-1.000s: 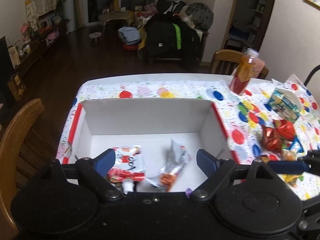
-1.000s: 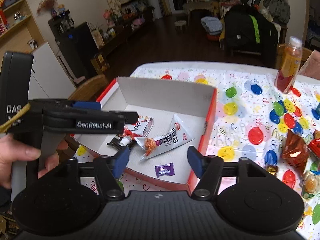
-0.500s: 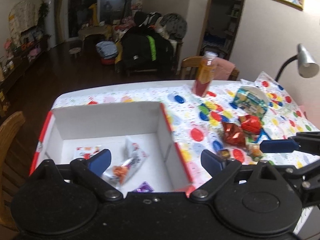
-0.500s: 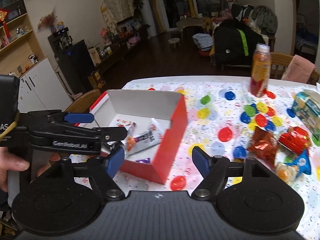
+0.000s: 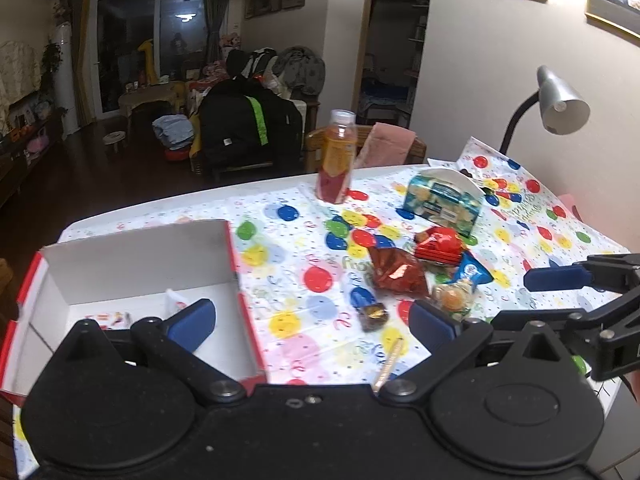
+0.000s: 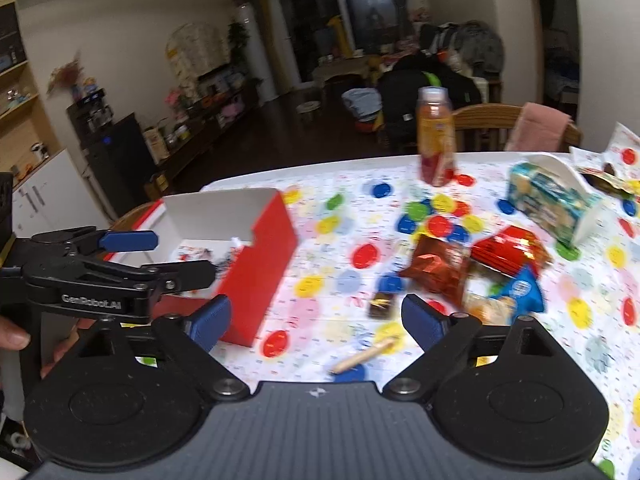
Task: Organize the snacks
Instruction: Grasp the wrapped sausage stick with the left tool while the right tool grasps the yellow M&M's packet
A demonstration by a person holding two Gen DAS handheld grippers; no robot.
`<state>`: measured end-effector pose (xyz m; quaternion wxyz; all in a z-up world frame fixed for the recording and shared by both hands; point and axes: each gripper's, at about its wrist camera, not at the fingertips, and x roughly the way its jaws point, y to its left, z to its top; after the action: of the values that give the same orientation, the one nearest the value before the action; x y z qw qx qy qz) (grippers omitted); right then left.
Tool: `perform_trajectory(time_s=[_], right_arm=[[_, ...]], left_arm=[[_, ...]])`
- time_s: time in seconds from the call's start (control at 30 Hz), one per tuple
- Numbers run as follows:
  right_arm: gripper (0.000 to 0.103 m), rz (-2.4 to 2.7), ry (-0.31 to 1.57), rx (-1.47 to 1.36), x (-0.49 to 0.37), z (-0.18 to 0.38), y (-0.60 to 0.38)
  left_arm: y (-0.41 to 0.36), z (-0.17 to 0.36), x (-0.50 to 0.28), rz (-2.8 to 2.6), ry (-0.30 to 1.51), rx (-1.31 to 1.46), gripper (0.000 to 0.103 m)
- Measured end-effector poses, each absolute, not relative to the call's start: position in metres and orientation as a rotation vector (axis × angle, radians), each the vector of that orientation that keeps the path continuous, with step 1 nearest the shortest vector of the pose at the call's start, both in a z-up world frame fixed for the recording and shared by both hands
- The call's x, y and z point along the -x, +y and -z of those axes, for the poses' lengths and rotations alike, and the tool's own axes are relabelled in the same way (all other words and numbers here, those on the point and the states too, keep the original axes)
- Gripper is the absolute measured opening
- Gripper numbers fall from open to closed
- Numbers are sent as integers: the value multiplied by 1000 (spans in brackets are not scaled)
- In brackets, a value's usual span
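Snack pile: loose snacks lie together on the balloon-print tablecloth (image 5: 304,216), ahead of and a little to the right of the left gripper's right finger.
Dark red foil packet (image 5: 396,272): nearest the middle of the pile; in the right wrist view (image 6: 438,270) it sits just beyond the gap between that gripper's fingers.
Bright red packet (image 5: 438,245): just behind the dark red one, touching or overlapping it.
Blue packet (image 5: 472,272): right of the red pair, beside a clear-wrapped orange sweet (image 5: 454,300).
Small brown chocolate (image 5: 374,316): alone, between the two left fingers in the left wrist view, closer to the right one.
Thin beige stick (image 6: 368,356): flat on the cloth, low between the right gripper's fingers.
Box (image 5: 136,256): red outside, white inside, open-topped, behind the left gripper's left finger; a few wrapped snacks lie on its floor, partly hidden.
Left gripper (image 5: 312,320): fingers spread wide, nothing between them, above the cloth.
Right gripper (image 6: 316,316): fingers wide apart and empty, facing the pile; the view is blurred.
Hand (image 6: 14,334): at the left edge of the right wrist view, around the left gripper's handle.
Juice bottle (image 5: 337,158): upright, far beyond the pile.
Tissue pack in white holder (image 5: 442,200): behind the pile, right of the bottle.
Desk lamp (image 5: 556,100): at the far right edge.
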<state>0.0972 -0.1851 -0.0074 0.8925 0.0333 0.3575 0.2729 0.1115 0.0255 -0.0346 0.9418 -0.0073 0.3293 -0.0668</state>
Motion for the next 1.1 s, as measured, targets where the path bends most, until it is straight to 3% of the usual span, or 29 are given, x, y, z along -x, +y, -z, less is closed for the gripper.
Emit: perform_trajectory(time_s=[0.77, 1.1], right_arm=[[93, -420, 866, 40, -133, 89, -262], [93, -465, 898, 82, -156, 119, -259]], left_arm=[[-58, 121, -161, 200, 822, -35, 102], [-65, 156, -184, 184, 916, -44, 86]])
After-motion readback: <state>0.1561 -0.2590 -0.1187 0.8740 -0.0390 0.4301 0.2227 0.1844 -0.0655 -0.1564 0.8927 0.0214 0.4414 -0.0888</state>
